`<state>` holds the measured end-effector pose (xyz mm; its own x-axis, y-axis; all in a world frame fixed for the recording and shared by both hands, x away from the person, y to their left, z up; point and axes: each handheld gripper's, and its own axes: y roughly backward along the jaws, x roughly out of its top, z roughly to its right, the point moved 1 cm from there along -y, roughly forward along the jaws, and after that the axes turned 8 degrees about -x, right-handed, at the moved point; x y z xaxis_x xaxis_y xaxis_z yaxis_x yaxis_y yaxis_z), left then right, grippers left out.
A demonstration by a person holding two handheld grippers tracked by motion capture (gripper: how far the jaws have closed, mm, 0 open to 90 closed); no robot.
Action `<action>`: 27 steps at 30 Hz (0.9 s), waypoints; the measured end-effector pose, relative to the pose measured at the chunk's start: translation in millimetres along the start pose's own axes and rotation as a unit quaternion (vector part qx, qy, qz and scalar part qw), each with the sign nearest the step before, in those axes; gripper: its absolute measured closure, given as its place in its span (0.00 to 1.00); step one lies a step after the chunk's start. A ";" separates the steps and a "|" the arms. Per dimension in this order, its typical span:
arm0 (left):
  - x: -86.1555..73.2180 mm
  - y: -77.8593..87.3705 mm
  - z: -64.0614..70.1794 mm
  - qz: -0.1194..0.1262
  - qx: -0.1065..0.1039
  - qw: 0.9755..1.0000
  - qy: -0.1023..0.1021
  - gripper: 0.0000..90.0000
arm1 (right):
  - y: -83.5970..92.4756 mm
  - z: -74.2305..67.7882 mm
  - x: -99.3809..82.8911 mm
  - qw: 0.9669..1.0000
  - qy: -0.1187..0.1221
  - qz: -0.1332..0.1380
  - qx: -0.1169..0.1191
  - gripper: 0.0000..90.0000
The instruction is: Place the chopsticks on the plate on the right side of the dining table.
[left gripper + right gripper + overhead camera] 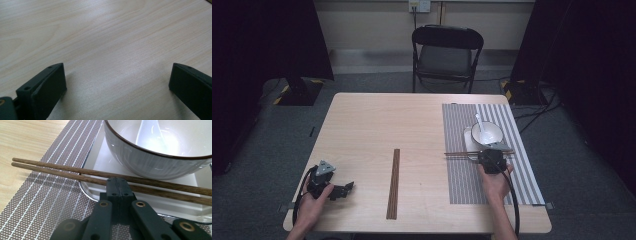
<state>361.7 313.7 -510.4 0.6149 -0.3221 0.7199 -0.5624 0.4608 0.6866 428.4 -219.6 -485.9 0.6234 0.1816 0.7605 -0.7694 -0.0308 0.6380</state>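
— Left gripper [343, 189] first: what's it doing?
— Jaws spread wide with nothing between them, low over the bare worktop [362, 130] near its left edge.
— And the middle?
— One dark wooden strip [393, 183] lies lengthwise.
— The right gripper [117, 185]?
— Jaws fully together, tips touching the chopsticks [62, 172], which lie across the white tray [105, 160] on the striped placemat [50, 202], just before the bowl [140, 157] holding a spoon [150, 132].

chopsticks [75, 171] (brown pair) across plate [105, 160]

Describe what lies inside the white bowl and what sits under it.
Inside the bowl lies a white spoon. Under it sits a white square plate on the striped mat; the bowl covers the plate's middle.
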 end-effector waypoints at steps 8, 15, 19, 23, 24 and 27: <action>0.0 0.3 -0.5 -0.003 0.000 1.000 -0.004 0.01 | -2.1 3.5 0.2 1.000 -0.001 -0.003 -0.005 0.99; 0.0 0.4 -0.5 -0.003 0.001 1.000 -0.004 0.01 | 1.0 4.0 1.2 1.000 -0.005 0.002 -0.006 0.97; 0.0 0.0 -0.1 0.000 0.000 1.000 -0.001 0.01 | 4.2 -1.5 2.3 1.000 -0.005 0.005 0.002 0.96; 0.0 0.4 -0.3 -0.003 0.001 1.000 -0.003 0.01 | 6.8 -9.0 3.8 1.000 -0.008 0.009 0.012 0.95; 0.0 0.3 -0.2 -0.002 0.001 1.000 -0.002 0.01 | 7.4 -11.2 4.6 1.000 -0.008 0.011 0.014 0.95; -0.1 0.3 -0.2 -0.002 0.000 1.000 -0.002 0.01 | 7.6 -18.3 6.9 1.000 -0.005 0.012 0.020 0.92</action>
<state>361.5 314.1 -510.3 0.6154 -0.3267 0.7174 -0.5602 0.4590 0.6896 424.3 -200.6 -478.0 0.6069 0.1708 0.7762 -0.7776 -0.0740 0.6243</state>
